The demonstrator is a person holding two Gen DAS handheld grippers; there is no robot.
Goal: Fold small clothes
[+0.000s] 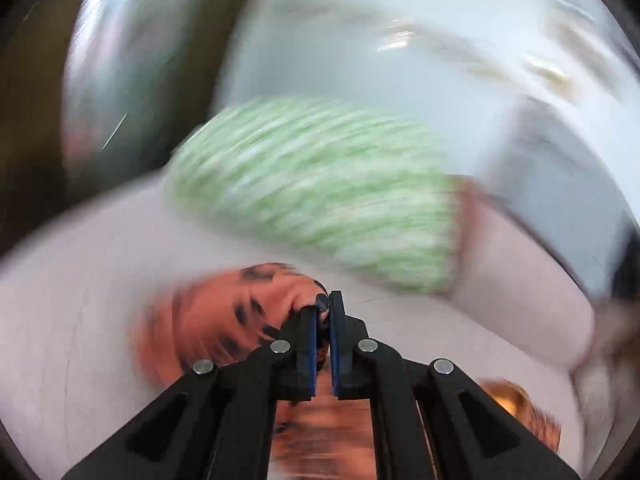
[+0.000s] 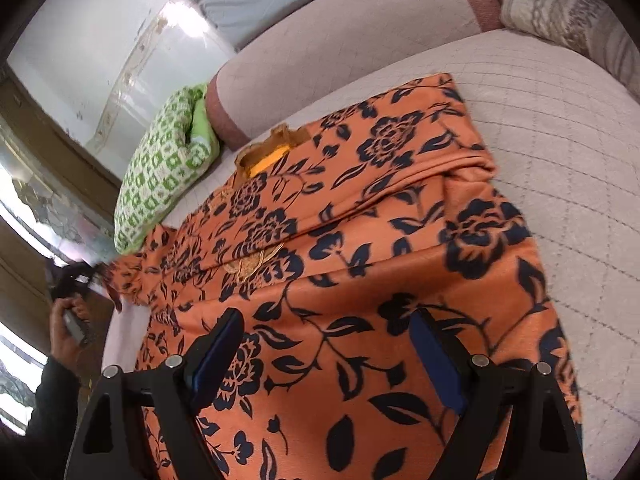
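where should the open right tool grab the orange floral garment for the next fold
Probably the raised fold ridge on the orange floral garment, coming in from the bare quilted bed cover side. There the cloth bunches up off the bed, giving the open right tool something to pinch; the left tool holds the far corner.

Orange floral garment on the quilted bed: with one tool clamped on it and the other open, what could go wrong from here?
1. The left tool pinches only a small bunched bit of the orange floral garment; the left view is motion-blurred, so a fast pull might slip it free.
2. The right tool is open above the cloth, pinning nothing, so the whole garment may drag.
3. The green patterned pillow sits near the pulled corner and could be bumped.
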